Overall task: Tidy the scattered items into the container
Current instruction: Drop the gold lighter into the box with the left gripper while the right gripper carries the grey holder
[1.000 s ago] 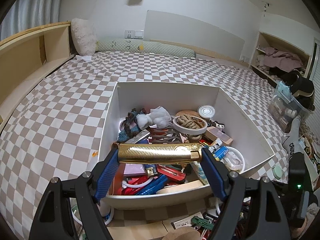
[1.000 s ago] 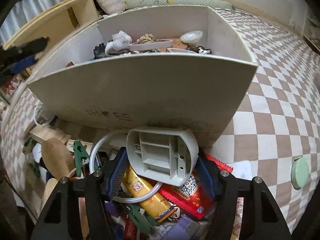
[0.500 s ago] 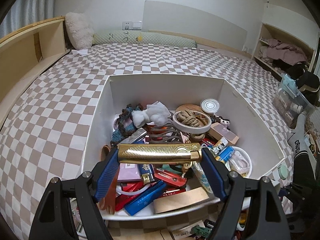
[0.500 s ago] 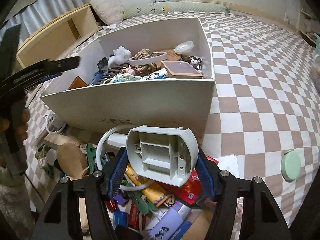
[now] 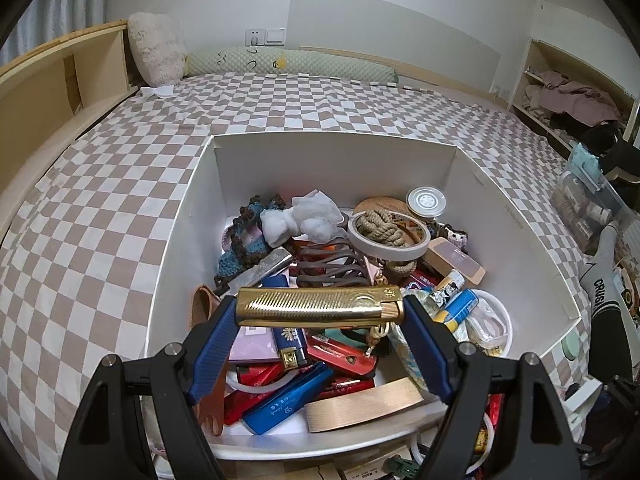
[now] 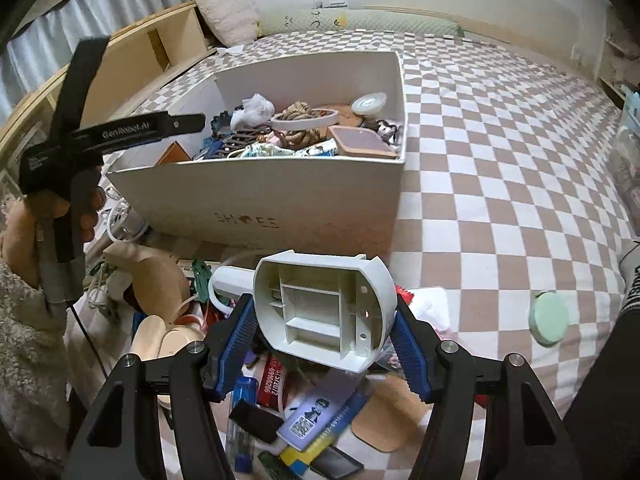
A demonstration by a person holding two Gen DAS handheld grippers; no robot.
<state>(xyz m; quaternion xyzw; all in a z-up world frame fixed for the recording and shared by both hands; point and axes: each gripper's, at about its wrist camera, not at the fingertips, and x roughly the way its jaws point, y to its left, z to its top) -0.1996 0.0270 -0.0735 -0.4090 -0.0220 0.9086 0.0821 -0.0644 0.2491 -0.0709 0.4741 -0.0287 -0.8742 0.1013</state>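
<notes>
Left gripper [image 5: 320,312] clamps gold comb [image 5: 318,306] crosswise, directly over white box [image 5: 336,160]; right gripper [image 6: 324,320] clamps white plastic housing [image 6: 326,314], short of box.

My two grippers [image 5: 320,344] [image 6: 326,344] had black frames, silver screws and ribbed blue pads [image 6: 240,336]. White lettering marked one handle [image 6: 126,130]; my sleeve [image 6: 28,344] was fuzzy cream fleece.

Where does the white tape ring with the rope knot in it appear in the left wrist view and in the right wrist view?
Left wrist view: the tape ring lies right of centre, deep in the white box, behind the gold comb in the left gripper.
Right wrist view: the ring sits in the upper middle, inside the box.
Shared landmark: the round clear lid beside it.
</notes>
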